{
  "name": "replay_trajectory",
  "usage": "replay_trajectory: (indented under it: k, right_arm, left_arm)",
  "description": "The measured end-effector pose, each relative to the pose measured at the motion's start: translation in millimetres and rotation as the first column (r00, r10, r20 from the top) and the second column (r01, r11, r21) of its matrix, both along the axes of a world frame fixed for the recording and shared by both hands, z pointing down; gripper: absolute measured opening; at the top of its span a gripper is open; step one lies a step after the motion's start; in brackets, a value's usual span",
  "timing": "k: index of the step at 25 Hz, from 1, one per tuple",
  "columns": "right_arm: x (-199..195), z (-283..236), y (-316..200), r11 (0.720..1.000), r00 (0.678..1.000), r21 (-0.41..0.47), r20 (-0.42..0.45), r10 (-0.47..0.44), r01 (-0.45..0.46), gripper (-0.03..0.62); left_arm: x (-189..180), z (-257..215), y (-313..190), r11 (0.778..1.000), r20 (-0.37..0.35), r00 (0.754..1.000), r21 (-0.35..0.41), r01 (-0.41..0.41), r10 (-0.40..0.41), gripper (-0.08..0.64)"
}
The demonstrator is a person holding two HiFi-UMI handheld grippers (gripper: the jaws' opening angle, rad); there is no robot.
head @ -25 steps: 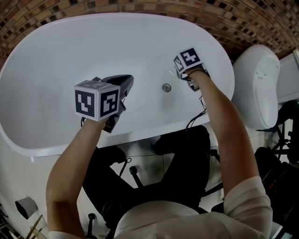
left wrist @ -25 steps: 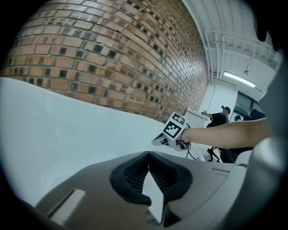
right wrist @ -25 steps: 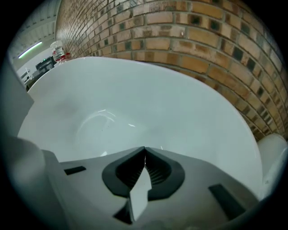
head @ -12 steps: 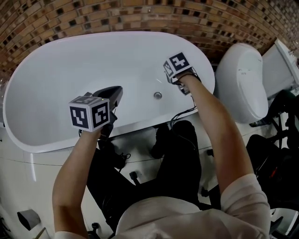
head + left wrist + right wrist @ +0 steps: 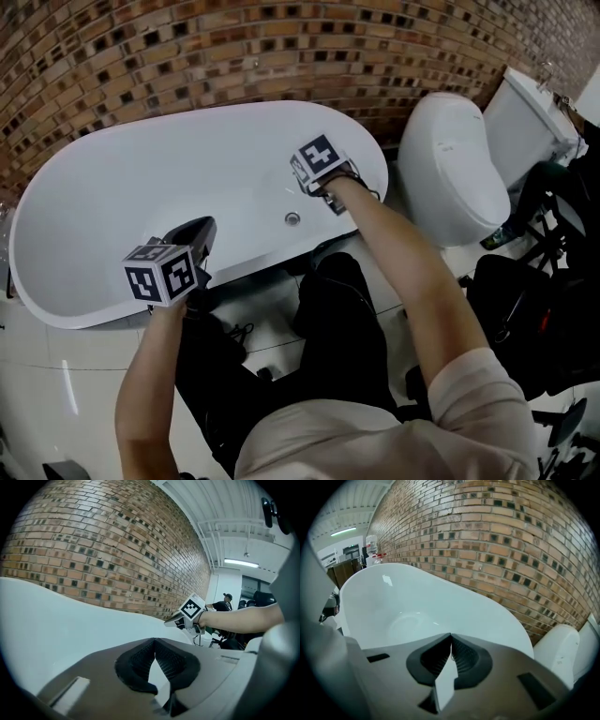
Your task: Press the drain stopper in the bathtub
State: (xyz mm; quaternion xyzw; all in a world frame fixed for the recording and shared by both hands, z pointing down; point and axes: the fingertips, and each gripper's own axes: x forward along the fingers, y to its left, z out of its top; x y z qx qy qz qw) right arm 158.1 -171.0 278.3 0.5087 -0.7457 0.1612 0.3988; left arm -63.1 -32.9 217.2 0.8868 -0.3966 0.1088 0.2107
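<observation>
To the left of your left gripper (image 5: 154,641), the one white oval bathtub (image 5: 84,216) curves round to its far end, with the brown brick wall (image 5: 187,56) behind it. That gripper hangs over the tub's near rim, with its black-and-white marker cube (image 5: 159,274) on the side nearest you. Its two ribbed black pads (image 5: 140,657) are pressed together at the tips with nothing between them.

To its right, on the tub floor, lies the single small round metal drain stopper (image 5: 292,218). It sits between your two grippers, much nearer the right one.

Your right gripper (image 5: 451,645) is just beyond the stopper and slightly to its right, over the tub's right end. The head view shows bare tub between the two; you cannot tell how high the gripper stands above the stopper. Its jaws are clenched too, pads meeting with nothing in them, and it looks along the tub's length. It carries the second marker cube (image 5: 318,157).

Right of that gripper, outside the tub, stands one white toilet (image 5: 452,169) with its lid down.
</observation>
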Motion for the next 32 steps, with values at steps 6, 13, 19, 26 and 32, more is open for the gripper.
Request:
replay_trajectory:
  k: [6, 13, 19, 26, 32]
  right_arm:
    - [0, -20, 19, 0.998, 1.000, 0.057, 0.005, -0.012, 0.012, 0.018]
    - [0, -30, 45, 0.993, 0.999, 0.122, 0.038, -0.016, 0.011, 0.018]
    - [-1, -33, 69, 0.981, 0.996, 0.194, 0.086, -0.015, -0.002, 0.017]
    - [-7, -30, 90, 0.977, 0.988, 0.213, 0.149, -0.035, 0.002, 0.017]
    - [-11, -26, 105, 0.974, 0.980, 0.226, 0.195, -0.043, -0.002, 0.017]
  left_arm:
    - [1, -10, 20, 1.000, -0.012, 1.000, 0.029, 0.002, -0.002, 0.008]
    - [-4, -18, 35, 0.998, -0.041, 0.999, 0.063, 0.012, -0.010, 0.008]
    - [-7, -10, 52, 0.997, -0.028, 1.000, 0.077, 0.010, -0.008, 0.008]
    - [-21, 2, 59, 0.997, -0.037, 0.998, 0.070, 0.046, -0.043, 0.008]
    - [-28, 9, 64, 0.994, -0.017, 0.998, 0.092, 0.064, -0.063, 0.008]
